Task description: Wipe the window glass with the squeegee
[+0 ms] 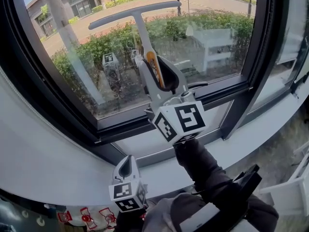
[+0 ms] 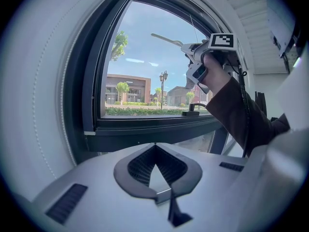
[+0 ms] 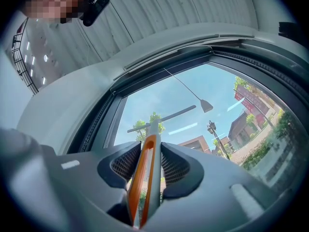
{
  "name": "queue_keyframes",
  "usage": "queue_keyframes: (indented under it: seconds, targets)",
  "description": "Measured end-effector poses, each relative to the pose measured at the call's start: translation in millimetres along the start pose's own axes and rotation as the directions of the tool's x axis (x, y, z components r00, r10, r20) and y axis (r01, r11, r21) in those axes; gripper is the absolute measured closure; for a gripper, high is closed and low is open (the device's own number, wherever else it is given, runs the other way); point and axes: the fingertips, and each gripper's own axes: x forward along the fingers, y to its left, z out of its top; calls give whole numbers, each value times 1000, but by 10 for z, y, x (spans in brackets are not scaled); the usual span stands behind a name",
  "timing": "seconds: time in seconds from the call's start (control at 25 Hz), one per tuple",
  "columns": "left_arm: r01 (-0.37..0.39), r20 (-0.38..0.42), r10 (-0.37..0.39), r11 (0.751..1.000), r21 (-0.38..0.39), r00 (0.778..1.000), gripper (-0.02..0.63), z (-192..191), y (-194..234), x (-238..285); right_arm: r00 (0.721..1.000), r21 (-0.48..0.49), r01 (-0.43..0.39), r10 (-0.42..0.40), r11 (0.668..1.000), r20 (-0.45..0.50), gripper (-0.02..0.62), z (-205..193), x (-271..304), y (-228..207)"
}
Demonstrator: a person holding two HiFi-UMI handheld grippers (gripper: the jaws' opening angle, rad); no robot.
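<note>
Squeegee: We see the squeegee [image 1: 143, 35] held up in front of the window glass [image 1: 87, 62]. Its T-shaped blade sits high on the pane and is slanted, with the left end lower in the head view.
Contact with the pane: We cannot tell whether the blade edge presses on the glass or sits just off it.
Right gripper: We find the right gripper [image 3: 147, 164] clamped on the squeegee's grey and orange handle. The handle runs straight up between the two ribbed pads (its own view shows this plainly).
Right arm: A dark sleeve [image 1: 205, 170] reaches up from the lower right. The marker cube [image 1: 181, 122] sits over the lower window frame [image 1: 120, 125].
Left gripper: We see the left gripper [image 2: 155, 170] low down, near the pale sill [image 1: 53, 163] and well apart from the squeegee. Its jaws are closed tip to tip, with nothing between them.
Left gripper's outlook: It points at the lower left part of the window, and the right gripper and the squeegee show at its upper right.
Window handle: A dark window handle [image 1: 199, 85] lies on the bottom rail, just right of the right gripper.
Outside: We make out a hedge, a paved road and buildings through the pane.
</note>
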Motion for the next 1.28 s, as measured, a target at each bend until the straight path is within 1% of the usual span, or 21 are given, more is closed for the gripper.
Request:
queue_keyframes:
  seconds: [0.24,1.28]
  targets:
    - [13,-2,-13,1000,10,1000,606,-19,-76,-37,1000,3,5,-5,1000,-27,469,-88,-127,-13]
    - [18,-19,-17,1000,15,1000,606,-138,-135,-128,992,17,34,-31,999,-123,469,-531,-502,-57]
